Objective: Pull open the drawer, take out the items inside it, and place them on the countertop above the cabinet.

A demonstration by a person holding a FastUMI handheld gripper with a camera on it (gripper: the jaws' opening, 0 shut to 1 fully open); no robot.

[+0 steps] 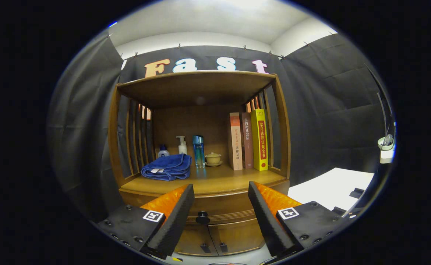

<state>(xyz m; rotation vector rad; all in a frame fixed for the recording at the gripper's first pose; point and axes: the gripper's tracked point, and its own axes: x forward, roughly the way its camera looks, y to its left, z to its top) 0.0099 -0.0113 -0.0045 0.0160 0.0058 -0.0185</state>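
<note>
Gripper view: booth walls in black cloth, white ceiling above.
Cabinet (200,147): big wooden unit dead ahead of my tongs.
Countertop (215,182): already carries a blue towel (167,167), bottles, a small pot and three books (248,141).
Drawer (219,211): shut, just under that countertop, knob (202,218) showing between my fingers.
Tongs (221,195): spread wide, gripping nothing.
Progress: nothing done yet, I reckon; pull, unload and place all remain.
</note>
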